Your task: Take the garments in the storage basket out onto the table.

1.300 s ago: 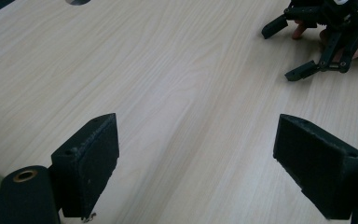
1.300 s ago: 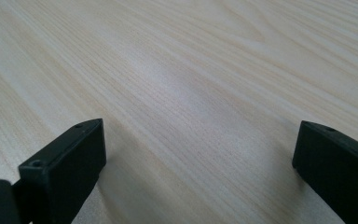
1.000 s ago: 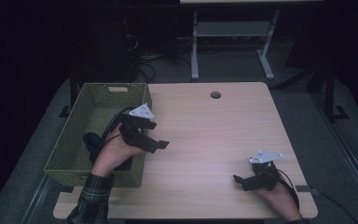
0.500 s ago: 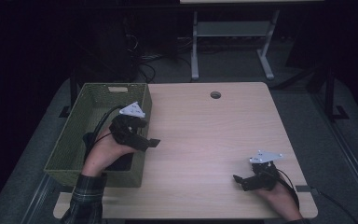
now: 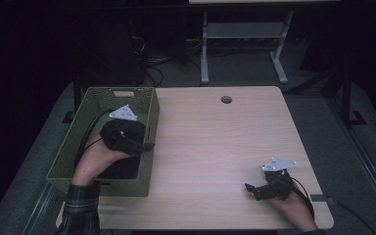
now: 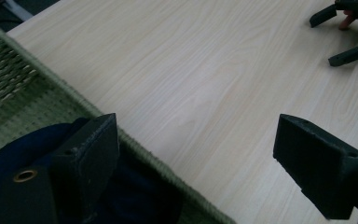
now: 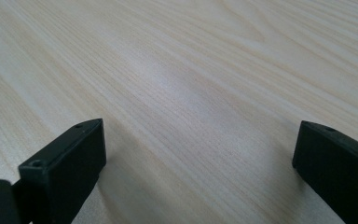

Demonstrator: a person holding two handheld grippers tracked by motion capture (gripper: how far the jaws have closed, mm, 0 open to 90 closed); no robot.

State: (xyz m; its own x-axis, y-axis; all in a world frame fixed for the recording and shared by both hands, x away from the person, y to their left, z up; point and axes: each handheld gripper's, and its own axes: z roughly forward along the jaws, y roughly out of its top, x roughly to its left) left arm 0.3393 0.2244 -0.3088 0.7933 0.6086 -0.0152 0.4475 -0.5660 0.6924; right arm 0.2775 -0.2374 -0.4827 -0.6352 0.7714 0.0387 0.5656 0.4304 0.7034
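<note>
Fingers released on both: left gripper straddles the green basket right rim above dark cloth; right gripper low over bare counter.

We are looking at an olive-green woven basket at nine o'clock holding a dark navy cloth. We are seeing black grippers on a pale, wood-grained table, and a green plaid sleeve at seven o'clock.

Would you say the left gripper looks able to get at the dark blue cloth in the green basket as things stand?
Probably yes: the left gripper hangs open over the basket wall, one jaw right above the dark blue cloth, with nothing between them.
</note>
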